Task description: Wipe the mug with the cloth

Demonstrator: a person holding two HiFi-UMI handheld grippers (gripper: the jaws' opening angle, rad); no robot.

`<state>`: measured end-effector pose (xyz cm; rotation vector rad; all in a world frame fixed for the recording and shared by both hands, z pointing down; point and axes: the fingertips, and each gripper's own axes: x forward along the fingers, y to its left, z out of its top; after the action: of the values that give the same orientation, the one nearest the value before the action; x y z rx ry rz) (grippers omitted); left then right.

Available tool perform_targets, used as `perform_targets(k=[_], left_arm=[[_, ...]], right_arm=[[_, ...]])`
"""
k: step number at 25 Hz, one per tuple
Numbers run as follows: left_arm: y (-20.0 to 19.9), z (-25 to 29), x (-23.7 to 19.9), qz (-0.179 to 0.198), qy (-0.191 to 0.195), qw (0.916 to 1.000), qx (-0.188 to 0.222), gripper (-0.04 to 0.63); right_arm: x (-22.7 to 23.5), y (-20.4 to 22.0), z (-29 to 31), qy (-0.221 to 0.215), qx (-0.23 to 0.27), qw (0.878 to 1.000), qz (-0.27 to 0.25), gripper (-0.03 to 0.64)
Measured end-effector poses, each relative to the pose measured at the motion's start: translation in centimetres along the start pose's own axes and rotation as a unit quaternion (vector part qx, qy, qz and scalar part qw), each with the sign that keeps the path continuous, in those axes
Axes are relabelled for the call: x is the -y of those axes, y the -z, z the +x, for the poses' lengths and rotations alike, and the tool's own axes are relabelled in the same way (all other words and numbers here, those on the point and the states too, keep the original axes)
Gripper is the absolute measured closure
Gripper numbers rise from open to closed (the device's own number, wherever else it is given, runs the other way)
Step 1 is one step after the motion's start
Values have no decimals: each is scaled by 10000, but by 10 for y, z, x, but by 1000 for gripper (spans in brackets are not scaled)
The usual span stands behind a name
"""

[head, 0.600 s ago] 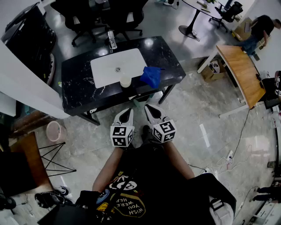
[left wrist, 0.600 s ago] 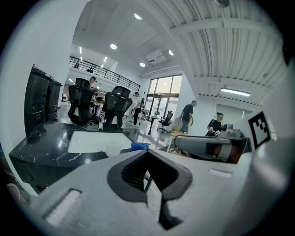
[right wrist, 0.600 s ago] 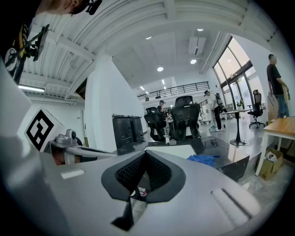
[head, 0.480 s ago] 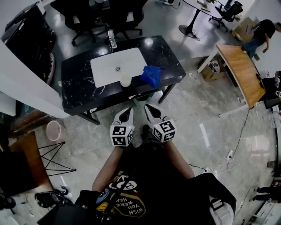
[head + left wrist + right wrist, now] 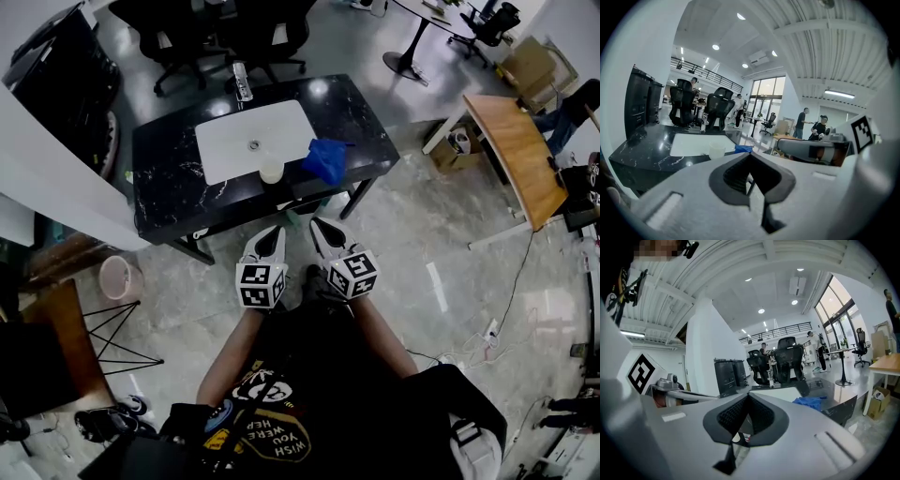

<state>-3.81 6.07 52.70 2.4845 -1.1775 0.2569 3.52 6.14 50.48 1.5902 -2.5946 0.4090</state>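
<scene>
We hold the left gripper (image 5: 275, 234) and right gripper (image 5: 317, 228) side by side, well short of the table (image 5: 169, 202). Each has its jaws pressed together on nothing. The mug (image 5: 272, 172) stands straight ahead of the left gripper, near the table's close edge, and the cloth (image 5: 325, 161) lies bunched ahead of the right gripper, just beside the mug. If we reach in without parting the jaws first, we likely shove the mug over. Dragging the cloth sideways could also knock it off that edge.
</scene>
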Motion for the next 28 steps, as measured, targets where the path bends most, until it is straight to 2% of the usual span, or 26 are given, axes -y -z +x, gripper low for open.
perform_targets(k=[4,9,15,19,28], left_arm=[[0,1,-6,-33,-23,10000,-12,592],[3,2,-12,-358,34,9994,-6,592],[7,1,-23,-386,-62,9992,-86,592],[9,11,-29,-543,-116,9984,-133,592],[-5,51,-38,-405,-166,9987,-262,592]], right_arm=[[-2,-1,4,-56,-22,10000,-37,614],[0,5,7,-16,-193,9998,-77,614],[7,8,9,89,-378,9992,-134,614],[15,9,10,107,-470,9988,-123,614],[55,6,48,10,-647,9979,-47,614]])
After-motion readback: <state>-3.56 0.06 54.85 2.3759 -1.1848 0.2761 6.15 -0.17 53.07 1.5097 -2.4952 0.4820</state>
